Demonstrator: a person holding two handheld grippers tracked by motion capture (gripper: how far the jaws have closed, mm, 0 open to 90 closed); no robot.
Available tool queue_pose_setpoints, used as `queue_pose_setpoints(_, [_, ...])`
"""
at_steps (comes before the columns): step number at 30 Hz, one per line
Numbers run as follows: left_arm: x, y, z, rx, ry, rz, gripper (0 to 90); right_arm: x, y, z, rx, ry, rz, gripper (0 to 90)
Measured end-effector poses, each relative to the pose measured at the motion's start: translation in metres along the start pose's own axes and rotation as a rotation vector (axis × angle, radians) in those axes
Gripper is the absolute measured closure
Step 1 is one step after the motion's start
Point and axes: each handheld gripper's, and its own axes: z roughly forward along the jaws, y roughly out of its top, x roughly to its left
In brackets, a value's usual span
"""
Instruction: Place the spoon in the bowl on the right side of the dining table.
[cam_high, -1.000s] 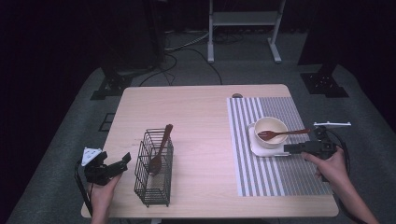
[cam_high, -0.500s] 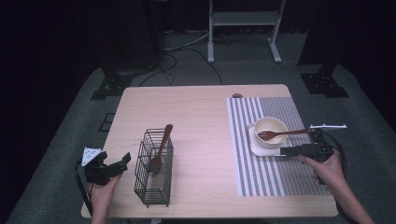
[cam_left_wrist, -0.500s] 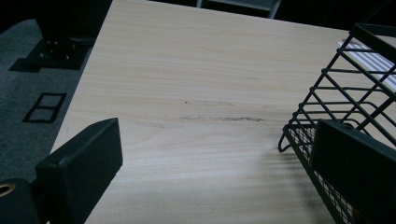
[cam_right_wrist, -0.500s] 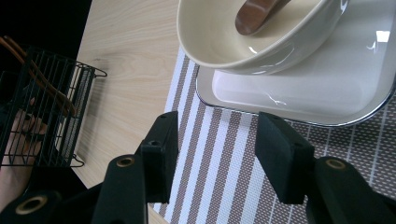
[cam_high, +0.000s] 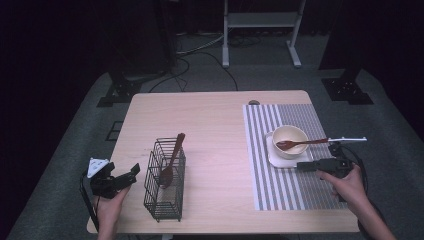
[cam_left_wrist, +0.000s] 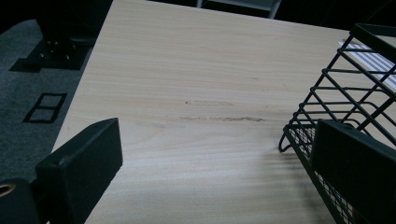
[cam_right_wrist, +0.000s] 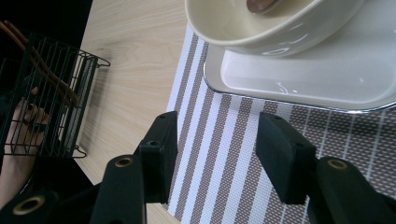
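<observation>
A black wire basket stands near the table's front left, with a wooden spoon leaning in it. My left gripper rests just left of the basket, open, with bare tabletop between its jaws and the basket's corner by its right jaw. On a striped placemat at the right, a white square plate carries a cream bowl holding another wooden spoon. My right gripper lies at the plate's near right corner. It is open over the mat, below the plate.
The wooden table has a small dark disc at its far edge. A metal stand and cables sit on the grey floor behind. The basket and the other hand appear far off in the right gripper view.
The right gripper has edged slightly left and toward me beside the plate. The left gripper, basket and bowl have stayed put.
</observation>
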Motion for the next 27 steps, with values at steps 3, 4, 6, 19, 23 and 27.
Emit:
queue_pose_setpoints(3, [0.000, 0.000, 0.000, 0.000, 0.000, 0.001, 1.6, 0.001, -0.002, 0.002, 0.006, 0.006, -0.003, 47.2])
queue_pose_setpoints(4, [0.000, 0.000, 0.000, 0.000, 0.000, 0.001, 1.6, 0.001, -0.003, 0.004, 0.008, 0.007, -0.004, 47.0])
queue_pose_setpoints(6, [0.000, 0.000, 0.000, 0.000, 0.000, 0.001, 1.6, 0.002, -0.005, 0.005, 0.012, 0.009, -0.007, 46.6])
queue_pose_setpoints(19, [0.000, 0.000, 0.000, 0.001, 0.001, 0.000, 1.6, 0.003, -0.014, 0.014, 0.022, 0.033, -0.012, 45.5])
queue_pose_setpoints(23, [0.000, 0.000, 0.000, 0.002, 0.000, -0.001, 1.7, 0.005, -0.019, 0.016, 0.025, 0.041, -0.013, 43.9])
queue_pose_setpoints(27, [0.000, 0.000, 0.000, 0.001, 0.000, 0.000, 1.7, 0.008, -0.022, 0.016, 0.022, 0.044, -0.022, 42.5])
